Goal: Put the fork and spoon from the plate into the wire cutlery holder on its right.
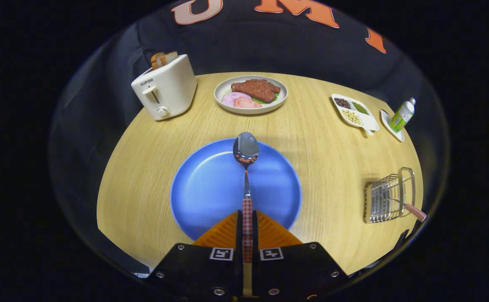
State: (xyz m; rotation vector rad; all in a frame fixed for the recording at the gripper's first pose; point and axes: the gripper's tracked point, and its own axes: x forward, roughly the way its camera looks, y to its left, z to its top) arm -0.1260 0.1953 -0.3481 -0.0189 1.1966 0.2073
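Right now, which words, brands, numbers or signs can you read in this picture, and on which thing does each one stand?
"SUPOR": on the front of the white toaster.
Bottle label: too small to read.
Two square black-and-white markers on the gripper, shut on the spoon handle: patterns, no words.

The one camera rides on the gripper (247, 222) and looks forward and steeply down along its fingers from fairly close above the table (144, 167). The near plate (202, 188) lies just ahead, under the fingers; the toaster (167, 90) sits far ahead to the left, and the holder (389, 197) off to the right.
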